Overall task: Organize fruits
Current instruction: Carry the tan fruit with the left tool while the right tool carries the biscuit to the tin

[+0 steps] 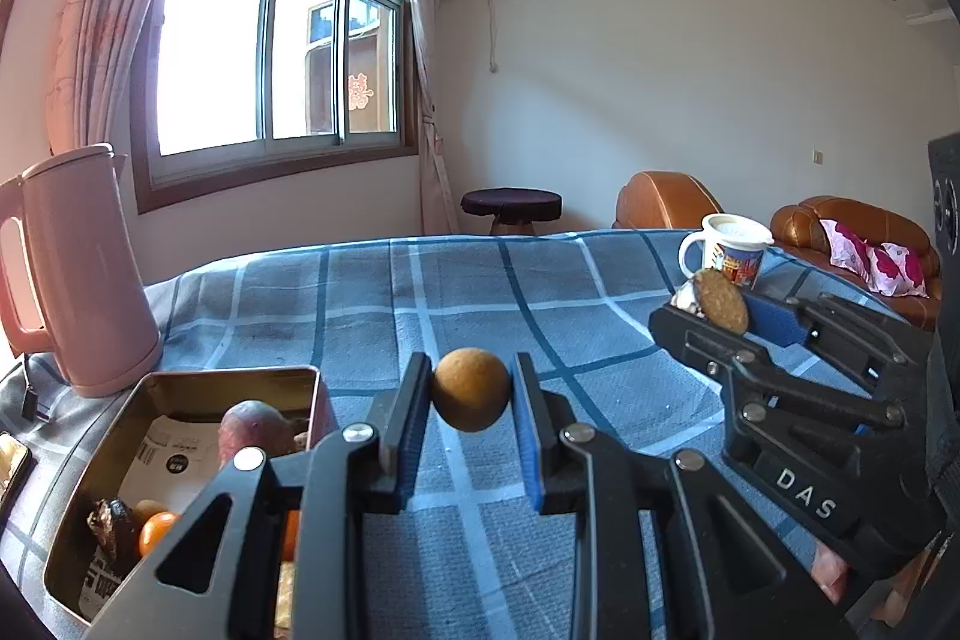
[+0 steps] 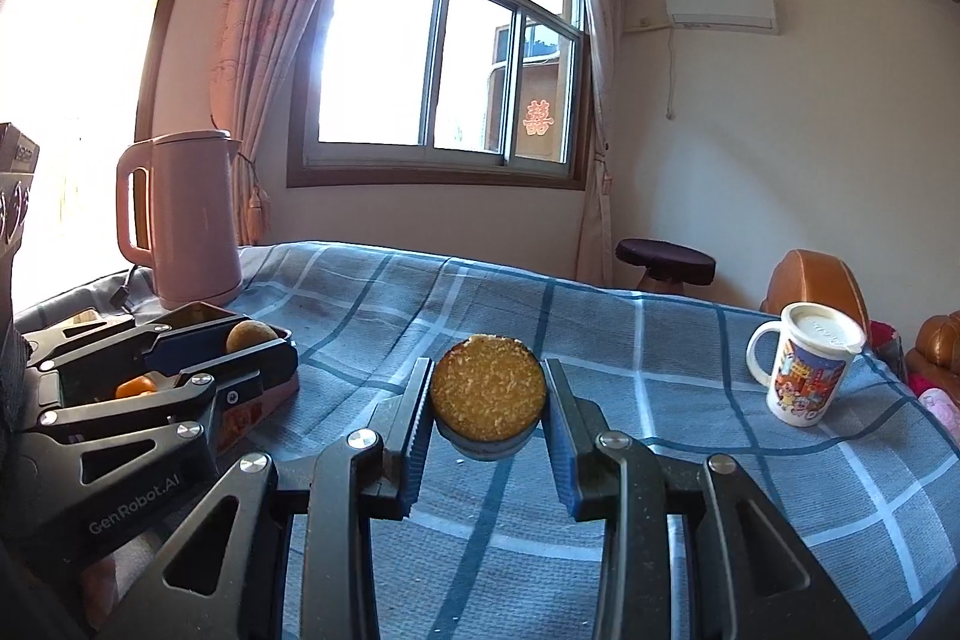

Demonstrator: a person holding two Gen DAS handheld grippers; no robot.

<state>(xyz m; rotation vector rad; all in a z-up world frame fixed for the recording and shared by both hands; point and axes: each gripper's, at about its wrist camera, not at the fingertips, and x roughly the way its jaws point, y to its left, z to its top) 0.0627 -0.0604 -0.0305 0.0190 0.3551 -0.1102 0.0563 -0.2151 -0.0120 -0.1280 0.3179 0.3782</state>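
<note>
My left gripper (image 1: 471, 394) is shut on a small round tan fruit (image 1: 471, 390) and holds it above the blue checked cloth, just right of an open metal tin (image 1: 240, 377). The tin holds a reddish fruit (image 1: 252, 430), small oranges (image 1: 157, 531) and a dark wrapped piece. My right gripper (image 2: 487, 400) is shut on a round flat crumb-topped cake (image 2: 487, 388) in a dark cup, held above the cloth. The right gripper with the cake also shows in the left wrist view (image 1: 720, 307). The left gripper with the fruit also shows in the right wrist view (image 2: 249, 334).
A pink electric kettle (image 1: 84, 274) stands behind the tin at the table's left edge. A lidded white cartoon mug (image 2: 801, 367) stands at the right of the table. A stool (image 1: 511, 207) and brown sofas (image 1: 852, 232) lie beyond the far edge.
</note>
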